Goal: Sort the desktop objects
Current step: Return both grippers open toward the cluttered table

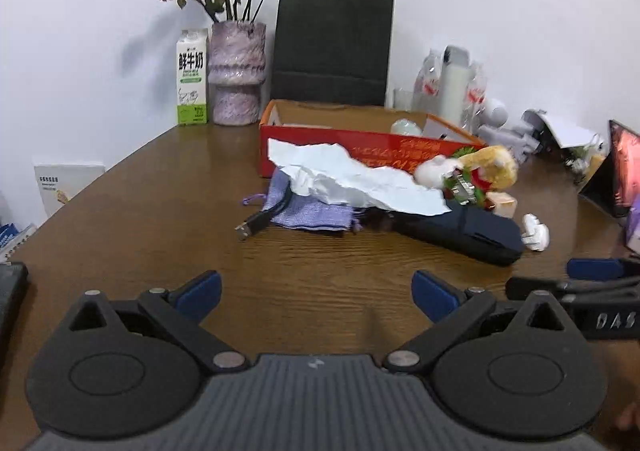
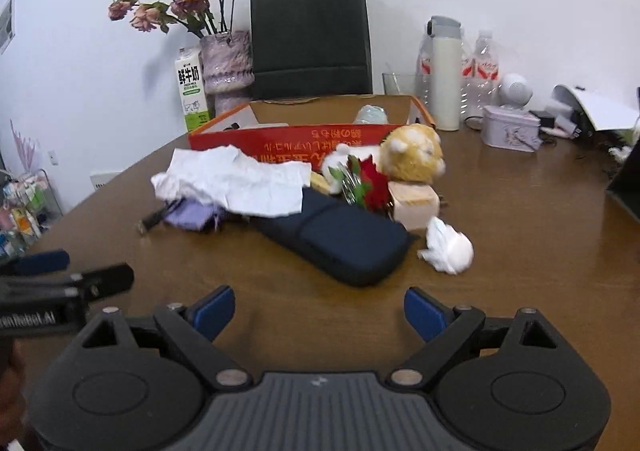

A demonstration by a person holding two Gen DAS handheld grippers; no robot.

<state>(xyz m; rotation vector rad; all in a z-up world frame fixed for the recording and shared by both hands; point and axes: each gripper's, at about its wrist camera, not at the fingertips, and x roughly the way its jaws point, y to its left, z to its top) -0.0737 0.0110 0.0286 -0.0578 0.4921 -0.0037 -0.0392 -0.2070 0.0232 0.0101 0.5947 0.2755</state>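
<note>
on the table: crumpled white paper sheet (image 1: 352, 179) draped over dark navy zip pouch (image 2: 340, 239), before red cardboard box (image 1: 340, 147)
left gripper (image 1: 316, 291): spread, holding nothing
right gripper (image 2: 318, 311): spread, holding nothing
right view only: lilac tin (image 2: 508, 129)
left view only: white booklet (image 1: 64, 183)

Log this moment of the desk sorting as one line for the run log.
phase: pre-grasp | left gripper: open, empty | right gripper: open, empty | nearest: navy pouch | clutter unsorted before red box
</note>
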